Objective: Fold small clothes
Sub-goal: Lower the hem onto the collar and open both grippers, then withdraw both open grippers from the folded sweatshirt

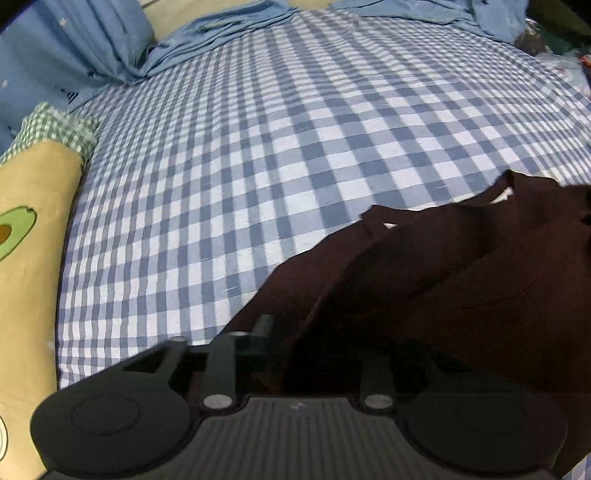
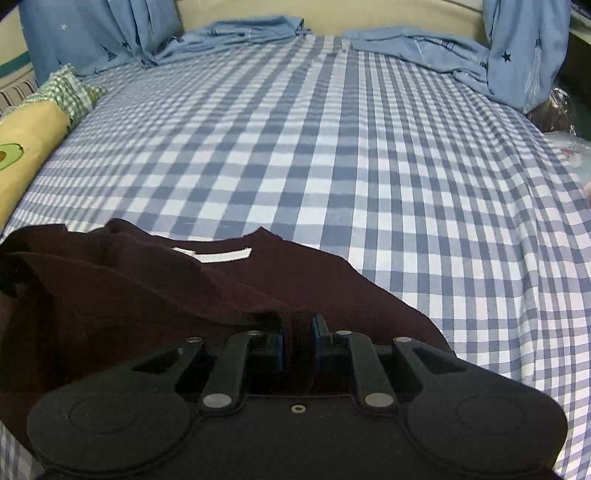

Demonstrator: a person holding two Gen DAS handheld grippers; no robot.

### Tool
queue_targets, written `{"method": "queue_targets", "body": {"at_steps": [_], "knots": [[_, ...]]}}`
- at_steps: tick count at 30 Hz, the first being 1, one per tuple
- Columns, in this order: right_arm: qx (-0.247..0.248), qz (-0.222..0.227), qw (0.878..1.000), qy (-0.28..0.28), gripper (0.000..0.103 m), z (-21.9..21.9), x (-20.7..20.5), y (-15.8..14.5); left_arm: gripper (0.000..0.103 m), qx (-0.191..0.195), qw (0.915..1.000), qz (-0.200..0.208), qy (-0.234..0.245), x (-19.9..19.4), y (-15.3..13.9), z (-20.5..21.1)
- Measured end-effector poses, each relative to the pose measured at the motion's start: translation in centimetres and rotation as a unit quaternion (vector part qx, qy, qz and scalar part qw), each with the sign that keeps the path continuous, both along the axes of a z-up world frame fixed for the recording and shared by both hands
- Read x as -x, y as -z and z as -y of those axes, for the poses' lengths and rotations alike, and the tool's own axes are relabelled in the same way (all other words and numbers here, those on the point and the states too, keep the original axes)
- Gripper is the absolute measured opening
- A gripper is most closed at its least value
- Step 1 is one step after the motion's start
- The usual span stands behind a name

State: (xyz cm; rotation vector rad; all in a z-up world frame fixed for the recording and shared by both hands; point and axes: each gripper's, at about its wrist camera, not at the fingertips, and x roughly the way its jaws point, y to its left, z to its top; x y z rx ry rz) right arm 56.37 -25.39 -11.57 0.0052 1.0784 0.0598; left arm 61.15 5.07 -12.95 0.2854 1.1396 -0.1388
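Observation:
A dark maroon garment (image 1: 443, 266) lies crumpled on the blue-and-white checked bedsheet (image 1: 277, 129), with a white neck label (image 2: 221, 254) showing. In the right wrist view my right gripper (image 2: 297, 332) is shut on a fold of the maroon garment (image 2: 129, 295) between its blue pads. In the left wrist view my left gripper (image 1: 295, 332) sits at the garment's left edge; cloth drapes over its right finger, and only the left finger (image 1: 263, 328) shows. Whether it pinches the cloth is hidden.
A yellow avocado-print pillow (image 1: 26, 258) with a green check end (image 1: 59, 125) lies along the left side. Blue star-print curtains (image 2: 92, 33) and bunched blue cloth (image 2: 424, 48) line the far edge of the sheet (image 2: 369, 147).

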Motion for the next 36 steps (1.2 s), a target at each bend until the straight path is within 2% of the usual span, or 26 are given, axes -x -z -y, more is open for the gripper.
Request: {"method": "queue_targets", "body": {"at_steps": [1, 3, 5, 6, 10, 12, 15, 17, 19, 22, 24, 26, 29, 33, 35, 36], "knots": [[-0.002, -0.003, 1.000, 0.005, 0.016, 0.0, 0.0, 0.2, 0.053, 0.002, 1.0000, -0.004, -0.006, -0.2, 0.0, -0.4], [-0.021, -0.010, 0.999, 0.027, 0.017, 0.4, -0.3, 0.8, 0.059, 0.014, 0.9998, -0.009, -0.008, -0.4, -0.3, -1.0], [-0.032, -0.015, 0.998, 0.044, 0.018, 0.8, -0.3, 1.3, 0.079, 0.024, 0.9996, 0.002, -0.016, -0.4, -1.0, -1.9], [-0.034, -0.016, 0.998, 0.046, 0.018, 0.9, -0.4, 1.5, 0.082, 0.025, 0.9994, 0.009, -0.022, -0.4, -1.4, -2.3], [-0.032, -0.017, 0.998, 0.049, 0.020, 0.6, -0.3, 1.9, 0.088, 0.038, 0.9983, 0.027, -0.036, -0.5, -2.8, -3.7], [-0.035, -0.014, 0.998, 0.053, 0.025, 0.6, -0.4, 1.9, 0.091, 0.041, 0.9974, 0.033, -0.048, -0.2, -3.1, -4.4], [-0.040, 0.010, 0.997, 0.065, 0.040, 0.9, -0.2, 1.4, 0.092, 0.037, 0.9969, 0.033, -0.061, 0.4, -3.2, -5.0], [-0.042, 0.025, 0.996, 0.075, 0.067, 1.4, -0.1, 0.8, 0.093, 0.032, 0.9966, 0.031, -0.069, 1.1, -2.8, -5.2], [-0.042, 0.040, 0.995, 0.083, 0.072, 2.0, 0.1, 0.1, 0.093, 0.025, 0.9967, 0.026, -0.073, 1.9, -2.1, -5.2], [-0.037, 0.065, 0.993, 0.089, 0.096, 2.6, 0.9, -0.9, 0.093, 0.020, 0.9964, 0.019, -0.080, 2.9, -1.0, -5.1], [-0.046, 0.078, 0.992, 0.090, 0.098, 3.0, 1.8, -1.3, 0.093, 0.022, 0.9961, 0.014, -0.085, 3.8, -0.4, -5.1], [-0.053, 0.071, 0.992, 0.086, 0.102, 3.2, 2.8, -1.0, 0.093, 0.023, 0.9955, 0.010, -0.091, 4.3, 0.2, -5.2], [-0.047, 0.043, 0.996, 0.066, 0.102, 2.9, 4.3, 0.2, 0.087, 0.027, 0.9950, 0.004, -0.096, 5.0, 0.9, -5.3], [-0.007, 0.004, 1.000, 0.025, 0.101, 1.4, 6.3, 2.4, 0.075, 0.037, 0.9941, -0.009, -0.102, 5.4, 1.7, -5.5], [0.027, -0.001, 1.000, 0.011, 0.094, 0.6, 6.9, 3.3, 0.057, 0.039, 0.9933, -0.020, -0.107, 5.4, 2.1, -5.7], [0.043, -0.005, 0.999, 0.008, 0.090, 0.4, 6.9, 3.7, 0.051, 0.039, 0.9928, -0.026, -0.110, 5.4, 2.4, -5.8]]}}
